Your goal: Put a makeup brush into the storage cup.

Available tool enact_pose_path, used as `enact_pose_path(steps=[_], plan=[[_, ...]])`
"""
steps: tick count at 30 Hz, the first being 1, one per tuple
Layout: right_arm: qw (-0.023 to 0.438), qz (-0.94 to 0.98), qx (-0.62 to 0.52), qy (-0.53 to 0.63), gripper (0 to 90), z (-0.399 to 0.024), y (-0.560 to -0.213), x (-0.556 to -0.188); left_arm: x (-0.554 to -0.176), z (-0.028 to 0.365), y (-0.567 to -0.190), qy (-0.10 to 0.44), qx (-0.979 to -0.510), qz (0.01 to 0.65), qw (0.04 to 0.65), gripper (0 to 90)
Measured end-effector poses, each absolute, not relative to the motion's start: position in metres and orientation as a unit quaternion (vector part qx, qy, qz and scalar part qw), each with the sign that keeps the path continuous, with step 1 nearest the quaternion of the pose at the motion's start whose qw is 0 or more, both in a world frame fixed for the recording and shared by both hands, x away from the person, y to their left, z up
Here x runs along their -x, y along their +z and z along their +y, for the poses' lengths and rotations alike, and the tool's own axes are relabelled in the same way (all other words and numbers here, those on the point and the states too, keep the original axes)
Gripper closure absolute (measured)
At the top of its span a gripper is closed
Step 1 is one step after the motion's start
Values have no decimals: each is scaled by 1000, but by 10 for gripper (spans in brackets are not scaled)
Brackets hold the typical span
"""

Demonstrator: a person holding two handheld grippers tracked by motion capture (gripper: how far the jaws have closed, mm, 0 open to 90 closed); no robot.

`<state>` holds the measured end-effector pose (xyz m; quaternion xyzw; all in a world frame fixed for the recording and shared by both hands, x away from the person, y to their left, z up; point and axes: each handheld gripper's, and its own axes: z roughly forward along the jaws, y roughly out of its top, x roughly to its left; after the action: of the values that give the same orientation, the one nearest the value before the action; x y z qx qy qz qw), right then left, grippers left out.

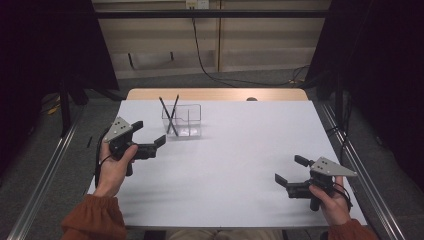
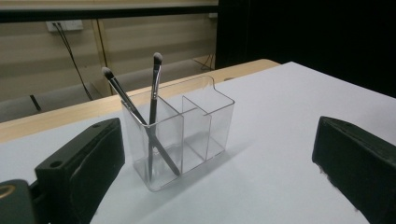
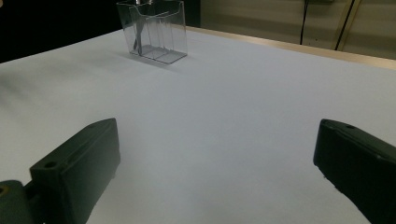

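So here's the situation: a clear organizer (image 1: 182, 121) sits toward the far left of the white tabletop (image 1: 240, 150), and it has three compartments. Two makeup brushes (image 2: 140, 112) stand in the end compartment, crossed like an X, bristles up. The other two compartments look empty from the left gripper view.

The left tool (image 1: 148, 135) is just beside the organizer, pointed at it, jaws spread wide and holding nothing. In its own view the organizer sits right between the two black jaws but a bit ahead of them, so no contact yet. The right tool (image 1: 290, 170) is well apart, down at the near right of the tabletop, also spread wide with nothing in it, hovering over bare surface.

My read is this is the approach step, with the left tool lining up on the brushes or the organizer itself. I can't tell which one it's after. If it's a brush, the next move calls for coming in higher, around a handle above the rim, and closing on one thin stem without knocking the other. The organizer looks light, so a bump could slide it.
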<state>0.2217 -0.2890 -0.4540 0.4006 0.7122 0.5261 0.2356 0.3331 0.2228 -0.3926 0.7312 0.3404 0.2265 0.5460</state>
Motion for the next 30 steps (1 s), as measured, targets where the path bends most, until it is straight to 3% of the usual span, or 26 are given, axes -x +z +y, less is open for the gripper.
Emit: enact_pose_path(steps=[30], plan=[[243, 706, -404, 528, 0, -291, -453, -218, -270, 247, -418, 228, -719, 353, 554, 24]])
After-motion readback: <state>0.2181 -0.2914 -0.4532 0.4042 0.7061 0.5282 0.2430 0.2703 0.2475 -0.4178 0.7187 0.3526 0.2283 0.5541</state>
